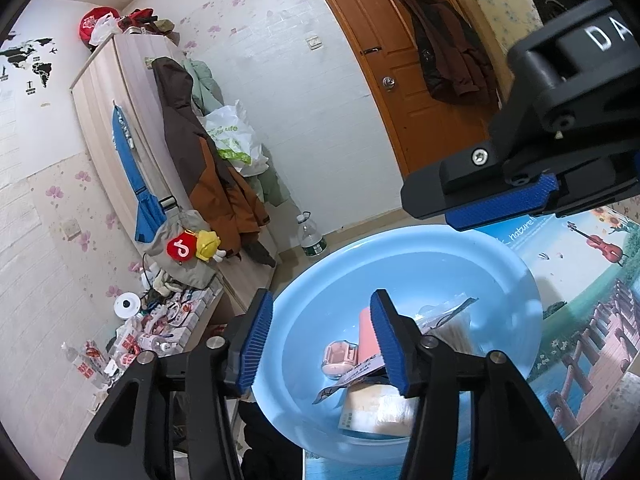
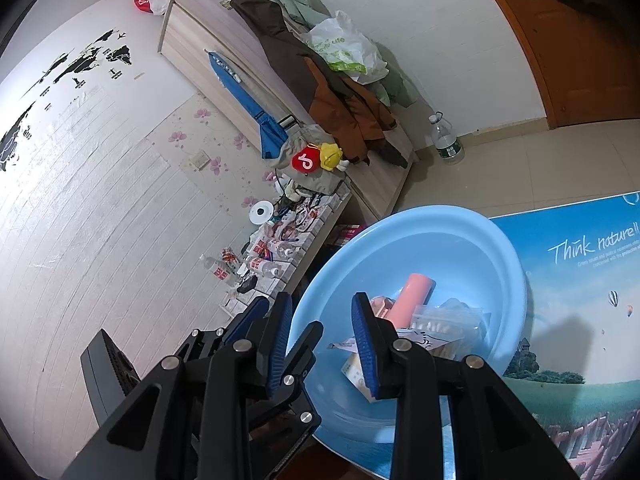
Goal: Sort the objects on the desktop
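Observation:
A light blue plastic basin (image 1: 420, 252) stands at the table's edge; it also shows in the right wrist view (image 2: 440, 232). Inside lie a pink tube (image 2: 412, 294), a small pink case (image 1: 338, 356), clear packets (image 2: 448, 322) and a beige box (image 1: 376, 412). My left gripper (image 1: 320, 340) is open and empty, hovering above the basin's near rim. My right gripper (image 2: 322, 344) is open and empty over the basin's left rim. It also shows at the upper right of the left wrist view (image 1: 500, 200). The left gripper's fingers (image 2: 248, 320) show beside it.
The table carries a landscape poster mat (image 2: 580, 280). Beyond its edge are a low shelf of small bottles and packets (image 2: 276, 248), a wardrobe hung with coats (image 1: 200, 152), a water bottle (image 2: 446, 140) on the floor and a wooden door (image 1: 400, 60).

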Demonstrator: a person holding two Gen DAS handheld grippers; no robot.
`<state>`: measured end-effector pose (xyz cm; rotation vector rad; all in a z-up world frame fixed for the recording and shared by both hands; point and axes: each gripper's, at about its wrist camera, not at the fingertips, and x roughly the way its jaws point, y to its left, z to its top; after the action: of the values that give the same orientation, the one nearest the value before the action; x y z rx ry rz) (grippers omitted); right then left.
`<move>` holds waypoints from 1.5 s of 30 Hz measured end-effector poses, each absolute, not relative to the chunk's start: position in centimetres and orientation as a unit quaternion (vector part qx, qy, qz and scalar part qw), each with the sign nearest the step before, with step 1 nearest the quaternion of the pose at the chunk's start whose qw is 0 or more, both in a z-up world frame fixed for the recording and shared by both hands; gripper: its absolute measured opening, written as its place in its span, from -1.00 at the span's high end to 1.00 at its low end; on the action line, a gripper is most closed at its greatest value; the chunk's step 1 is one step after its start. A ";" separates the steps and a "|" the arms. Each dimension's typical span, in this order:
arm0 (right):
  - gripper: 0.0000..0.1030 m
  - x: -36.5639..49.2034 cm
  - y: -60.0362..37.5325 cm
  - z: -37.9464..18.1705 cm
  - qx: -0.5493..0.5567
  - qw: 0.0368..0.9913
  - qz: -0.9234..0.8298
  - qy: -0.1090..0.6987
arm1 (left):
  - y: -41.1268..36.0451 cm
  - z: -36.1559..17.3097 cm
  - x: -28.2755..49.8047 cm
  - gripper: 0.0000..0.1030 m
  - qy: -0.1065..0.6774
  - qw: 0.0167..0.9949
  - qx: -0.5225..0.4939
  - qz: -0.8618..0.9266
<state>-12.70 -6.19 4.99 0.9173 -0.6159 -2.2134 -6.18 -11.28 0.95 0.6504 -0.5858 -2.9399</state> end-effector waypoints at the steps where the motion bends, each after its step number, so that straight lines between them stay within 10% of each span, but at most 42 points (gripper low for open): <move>1: 0.38 -12.7 -6.2 4.9 0.350 0.328 -0.846 -0.235 | -11.3 0.9 -6.2 -0.09 -0.190 0.038 0.212 -0.958; 8: 0.32 -12.6 -6.0 4.6 0.351 0.320 -0.847 -0.239 | -11.2 1.0 -6.2 -0.64 -0.192 0.041 0.212 -0.957; 14: -0.24 -12.5 -5.2 4.5 0.351 0.296 -0.856 -0.239 | -11.3 1.1 -6.2 -0.95 -0.178 0.041 0.223 -0.958; 22: -0.56 -12.0 -4.4 5.2 0.342 0.270 -0.872 -0.224 | -11.1 1.1 -6.3 -1.00 -0.164 0.039 0.239 -0.956; 45: -0.57 -10.9 -3.4 5.9 0.329 0.217 -0.907 -0.149 | -11.1 1.3 -6.9 -1.00 -0.118 0.023 0.280 -0.952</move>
<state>-10.93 -3.42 5.92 0.9106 -0.4139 -2.5117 -6.92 -11.07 1.26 0.8672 -0.3661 -2.9499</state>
